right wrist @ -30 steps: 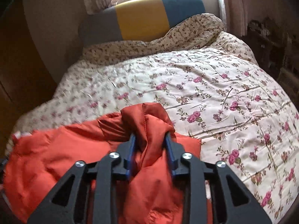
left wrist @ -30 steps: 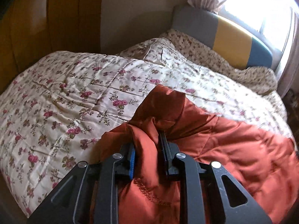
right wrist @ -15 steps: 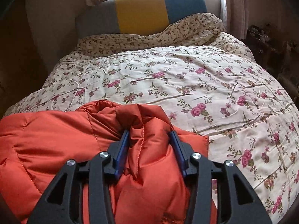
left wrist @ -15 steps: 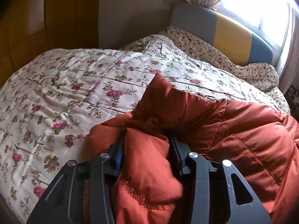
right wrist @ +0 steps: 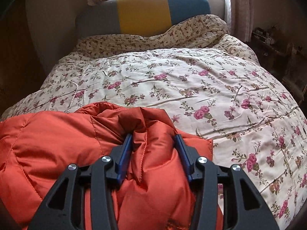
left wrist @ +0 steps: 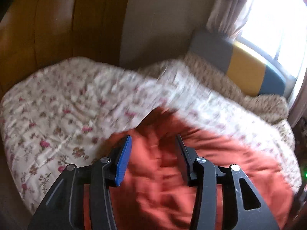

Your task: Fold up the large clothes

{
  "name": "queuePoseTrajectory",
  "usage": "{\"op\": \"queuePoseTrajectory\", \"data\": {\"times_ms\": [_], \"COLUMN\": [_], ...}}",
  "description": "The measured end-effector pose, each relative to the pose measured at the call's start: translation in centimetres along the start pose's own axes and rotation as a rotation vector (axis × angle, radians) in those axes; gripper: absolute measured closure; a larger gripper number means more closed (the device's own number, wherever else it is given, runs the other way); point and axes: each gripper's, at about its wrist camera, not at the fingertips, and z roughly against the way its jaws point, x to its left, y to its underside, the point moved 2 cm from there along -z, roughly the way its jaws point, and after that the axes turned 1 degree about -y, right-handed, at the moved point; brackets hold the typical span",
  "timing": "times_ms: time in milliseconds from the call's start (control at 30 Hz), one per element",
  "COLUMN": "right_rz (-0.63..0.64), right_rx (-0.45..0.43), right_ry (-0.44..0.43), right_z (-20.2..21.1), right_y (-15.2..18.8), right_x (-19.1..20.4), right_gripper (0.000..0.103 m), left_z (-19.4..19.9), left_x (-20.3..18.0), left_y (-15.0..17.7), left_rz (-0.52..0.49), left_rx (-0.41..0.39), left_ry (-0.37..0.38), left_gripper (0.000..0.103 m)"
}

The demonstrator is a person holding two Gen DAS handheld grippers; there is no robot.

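Left wrist view, blurred: left hand-held gripper (left wrist: 153, 145) opening, orange padded jacket (left wrist: 220, 163) loose between the jaws, near on the bed (left wrist: 48, 115); we fear the fold springs back.

Right wrist view: right hand-held gripper (right wrist: 153, 143) part-open astride a jacket ridge; grip uncertain, may drag it.

floral quilt (right wrist: 191, 72) | striped headboard (right wrist: 144, 13) | curtain (right wrist: 238, 9) | window (left wrist: 278, 23)

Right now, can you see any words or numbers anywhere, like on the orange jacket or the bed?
No words or numbers can be read.
The orange jacket shows only stitching, no label.
The flowery blanket has only a flower pattern.
The headboard has plain colour blocks.
The things on the dark shelf are too small to read.
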Motion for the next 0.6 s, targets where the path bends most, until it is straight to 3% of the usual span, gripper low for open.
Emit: {"op": "queuePoseTrajectory", "data": {"times_ms": [100, 167, 300, 367, 600], "right_rz": [0.000, 0.000, -0.003, -0.007, 0.000], "right_rx": [-0.001, -0.001, -0.006, -0.012, -0.024], "right_ry": [0.001, 0.001, 0.000, -0.002, 0.028], "right_z": [0.0, 0.1, 0.2, 0.3, 0.8], "right_y": [0.0, 0.0, 0.1, 0.2, -0.1], "right_x": [0.0, -0.1, -0.2, -0.2, 0.2], "right_gripper": [0.058, 0.058, 0.058, 0.057, 0.054], "left_z": [0.9, -0.7, -4.9, -5.8, -7.8], "left_x": [-4.9, -8.6, -12.1, -12.8, -12.3], "left_y": [-0.4, 0.6, 4.6, 6.1, 8.0], "left_rz": [-0.115, -0.231, -0.368, -0.441, -0.439], "left_rx": [-0.020, 0.026, 0.157, 0.098, 0.096], "left_ry": [0.053, 0.049, 0.022, -0.017, 0.023], "left_gripper": [0.056, 0.055, 0.055, 0.055, 0.054]}}
